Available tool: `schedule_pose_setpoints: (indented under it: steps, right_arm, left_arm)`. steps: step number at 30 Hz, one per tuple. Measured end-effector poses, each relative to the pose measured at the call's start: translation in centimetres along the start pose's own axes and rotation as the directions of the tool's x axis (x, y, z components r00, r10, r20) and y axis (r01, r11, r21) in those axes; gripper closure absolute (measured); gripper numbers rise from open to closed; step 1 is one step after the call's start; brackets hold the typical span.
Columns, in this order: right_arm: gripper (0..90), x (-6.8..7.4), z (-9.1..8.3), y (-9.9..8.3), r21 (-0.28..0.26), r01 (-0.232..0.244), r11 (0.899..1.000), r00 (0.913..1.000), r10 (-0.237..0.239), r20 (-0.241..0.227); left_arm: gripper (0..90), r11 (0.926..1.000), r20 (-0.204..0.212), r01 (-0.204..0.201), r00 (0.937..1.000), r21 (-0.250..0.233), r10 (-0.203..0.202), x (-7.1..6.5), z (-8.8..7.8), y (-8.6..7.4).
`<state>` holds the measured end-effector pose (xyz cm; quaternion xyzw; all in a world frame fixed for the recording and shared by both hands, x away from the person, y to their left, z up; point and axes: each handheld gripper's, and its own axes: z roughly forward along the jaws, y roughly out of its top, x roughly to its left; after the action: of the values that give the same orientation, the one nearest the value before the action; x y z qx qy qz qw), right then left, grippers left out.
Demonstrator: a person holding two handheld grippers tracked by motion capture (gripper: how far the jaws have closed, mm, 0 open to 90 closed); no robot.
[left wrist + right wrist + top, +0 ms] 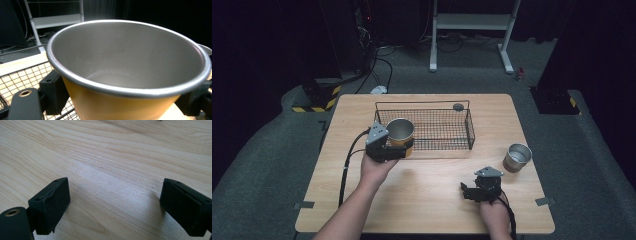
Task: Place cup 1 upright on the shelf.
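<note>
— Two cups were out; where was yours, seen from the high view?

— Your left gripper (398, 149) pinched the yellow cup (400, 136) upright at the wire basket's (469, 131) front-left corner, the basket interior just beyond it. The steel cup (516, 157) stood right of the basket on the wooden table (422, 195), dark grey carpet around.

— And the left gripper view?

— You had the yellow cup (120, 107) clamped, basket mesh (22, 77) behind-left.

— The right gripper view?

— Your jaws stood spread over bare wooden table (112, 157), well apart from the basket.
</note>
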<state>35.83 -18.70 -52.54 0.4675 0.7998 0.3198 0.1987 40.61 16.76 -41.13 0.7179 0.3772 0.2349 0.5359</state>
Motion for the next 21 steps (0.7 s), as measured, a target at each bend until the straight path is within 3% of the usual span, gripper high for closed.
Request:
schedule_pose_setpoints:
  steps: [10,21]
  right_arm:
    - [9.2,0.01,0.0,0.0,0.0,-0.001,1.0,1.0,0.001,0.001]
    - [9.2,0.04,-0.01,0.0,0.001,-0.004,1.0,1.0,0.004,0.0]
  left_arm:
    - [15.6,0.9995,-0.002,0.023,0.9997,-0.021,-0.023,0.24,0.58,0.52]
    - [15.6,0.9998,-0.026,0.018,0.9995,-0.013,-0.019,1.02,1.01,0.82]
